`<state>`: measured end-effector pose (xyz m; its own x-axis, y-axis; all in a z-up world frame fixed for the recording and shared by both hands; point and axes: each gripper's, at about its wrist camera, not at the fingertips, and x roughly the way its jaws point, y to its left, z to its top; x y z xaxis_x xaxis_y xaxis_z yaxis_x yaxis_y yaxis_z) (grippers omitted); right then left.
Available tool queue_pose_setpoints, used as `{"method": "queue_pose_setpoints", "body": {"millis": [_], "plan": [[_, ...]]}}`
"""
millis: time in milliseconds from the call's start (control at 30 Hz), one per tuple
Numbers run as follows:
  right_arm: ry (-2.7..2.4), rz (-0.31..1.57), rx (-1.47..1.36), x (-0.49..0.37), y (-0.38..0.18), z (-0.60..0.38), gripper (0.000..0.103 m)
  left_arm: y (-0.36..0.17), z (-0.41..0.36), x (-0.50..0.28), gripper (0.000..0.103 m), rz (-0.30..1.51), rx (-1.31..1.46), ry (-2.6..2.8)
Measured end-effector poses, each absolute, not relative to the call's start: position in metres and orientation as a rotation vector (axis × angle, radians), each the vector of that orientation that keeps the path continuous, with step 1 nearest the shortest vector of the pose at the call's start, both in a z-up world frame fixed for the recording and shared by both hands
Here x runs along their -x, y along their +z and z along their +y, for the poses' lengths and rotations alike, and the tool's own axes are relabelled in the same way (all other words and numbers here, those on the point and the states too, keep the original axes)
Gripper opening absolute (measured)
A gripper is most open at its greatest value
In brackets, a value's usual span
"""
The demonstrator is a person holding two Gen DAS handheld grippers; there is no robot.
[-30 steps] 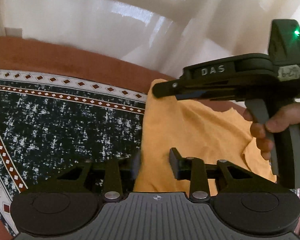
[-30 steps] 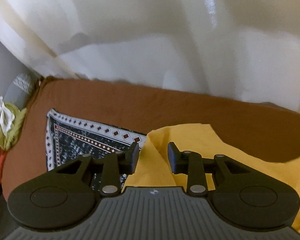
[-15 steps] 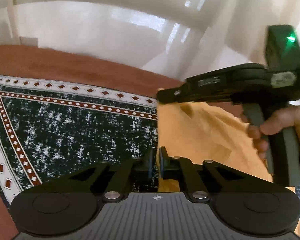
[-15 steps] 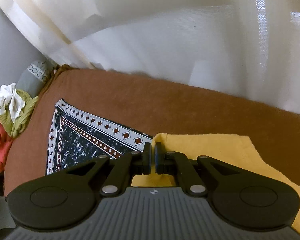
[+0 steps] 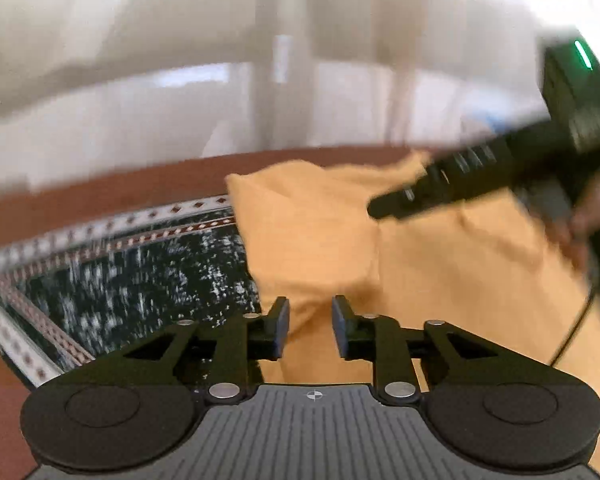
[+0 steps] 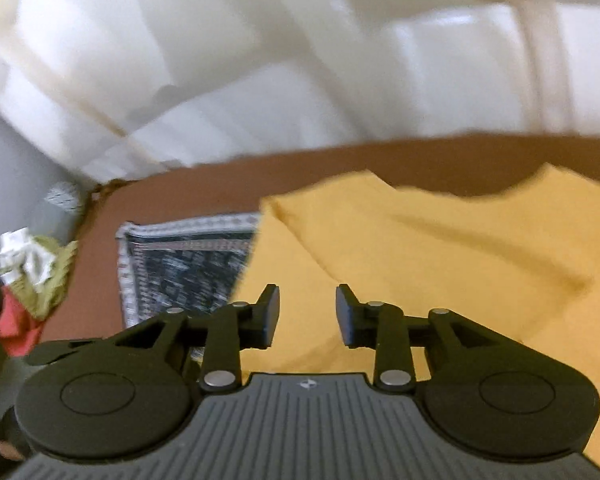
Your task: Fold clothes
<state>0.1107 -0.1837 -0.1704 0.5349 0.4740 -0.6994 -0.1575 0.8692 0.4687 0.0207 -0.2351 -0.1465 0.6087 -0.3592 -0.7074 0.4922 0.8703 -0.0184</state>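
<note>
Spread wide over the brown bed [image 6: 188,188], a yellow garment [image 6: 440,264], rumpled, one edge lapping over a dark patterned cloth [image 5: 140,276] to its left. Looks light, soft and limp, no stiffness anywhere; likely to sag and crease wherever lifted, so best pinched at an edge or corner rather than mid-panel. Near top-left corner [image 5: 240,184] looks a fair place for a pinch. Long axis hard to call under the motion blur and folds; seems to run away from the cameras toward the curtain [image 6: 260,40], far edge notched by a dip. Off to the far left, a heap of other clothes [image 6: 32,276]. Left gripper [image 5: 310,322] low over the yellow fabric, jaws parted, gripping nothing. Right gripper [image 6: 308,312] likewise: jaws spread apart, empty, fabric just beneath.
</note>
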Motion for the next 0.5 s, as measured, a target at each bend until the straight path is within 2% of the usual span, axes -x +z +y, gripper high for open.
{"method": "queue_pose_setpoints", "body": {"millis": [100,267,367,433,467,500], "plan": [[0.345,0.933,-0.367,-0.111,-0.175,-0.185,0.036,-0.154,-0.248,-0.015,0.043,0.753,-0.293,-0.474],[0.344,0.948,-0.327,-0.120,-0.178,-0.179,0.036,-0.159,-0.251,-0.023,0.047,0.760,-0.274,-0.432],[0.352,0.970,-0.303,-0.125,-0.182,-0.175,0.035,-0.162,-0.252,-0.026,0.047,0.773,-0.274,-0.443],[0.357,0.978,-0.293,-0.126,-0.184,-0.174,0.017,-0.164,-0.251,-0.026,0.038,0.783,-0.281,-0.456],[0.345,0.981,-0.288,-0.126,-0.185,-0.174,0.012,-0.164,-0.250,-0.026,0.038,0.783,-0.295,-0.459],[0.329,0.984,-0.283,-0.125,-0.185,-0.175,0.012,-0.165,-0.249,-0.025,0.038,0.786,-0.306,-0.465]]}}
